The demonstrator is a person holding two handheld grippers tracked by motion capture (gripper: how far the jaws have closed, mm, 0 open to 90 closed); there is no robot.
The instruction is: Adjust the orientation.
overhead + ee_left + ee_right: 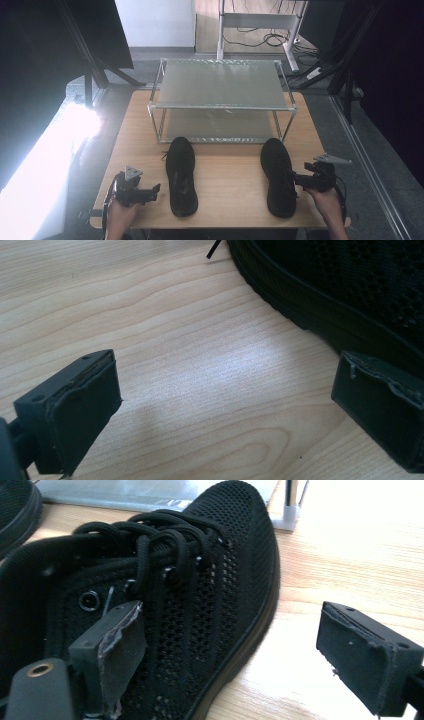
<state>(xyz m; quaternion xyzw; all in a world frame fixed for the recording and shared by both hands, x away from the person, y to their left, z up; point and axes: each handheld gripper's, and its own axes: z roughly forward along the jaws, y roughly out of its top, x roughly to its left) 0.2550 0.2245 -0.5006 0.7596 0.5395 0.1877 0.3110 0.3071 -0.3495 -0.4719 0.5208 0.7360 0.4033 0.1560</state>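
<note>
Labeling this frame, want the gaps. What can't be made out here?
- Right shoe: heel cut off by the right gripper view's bottom and left edges.
- Left shoe: mostly beyond the left gripper view's edge.
- Rack lower shelf: partly hidden under the top shelf, high view.
- Right claw: too small, high view.

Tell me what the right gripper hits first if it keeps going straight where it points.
Probably the right-hand black shoe: the right gripper stands open, one jaw over the shoe's side, the other over bare table.

left gripper (152, 192) jaws apart (resting low), right gripper (295, 178) jaws wide
</note>
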